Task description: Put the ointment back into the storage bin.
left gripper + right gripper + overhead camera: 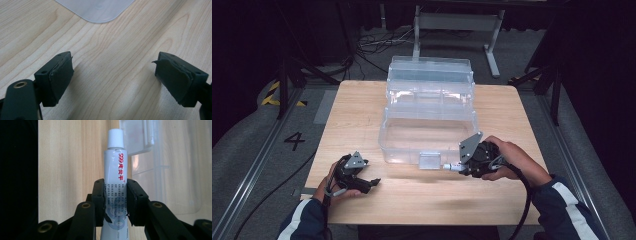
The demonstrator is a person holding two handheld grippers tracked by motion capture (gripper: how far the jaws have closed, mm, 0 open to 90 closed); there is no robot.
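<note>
The right gripper (115,202) clamps its jaws on a white tube (116,170) with a ribbed white cap and red lettering, held just in front of the clear plastic box (429,117) near its front latch. The left gripper (113,75) rests open over bare bench (362,115), near the front left edge, with free wood between the grippers.

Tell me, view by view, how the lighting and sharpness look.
High view: lit table against a dark room, soft picture, clear box showing pale glare. Left gripper view: wood grain sharp, jaws throwing soft shadows, left gripper open over bare wood. Right gripper view: tube sharp with readable red print in the right gripper; left edge black, box washed out.
</note>
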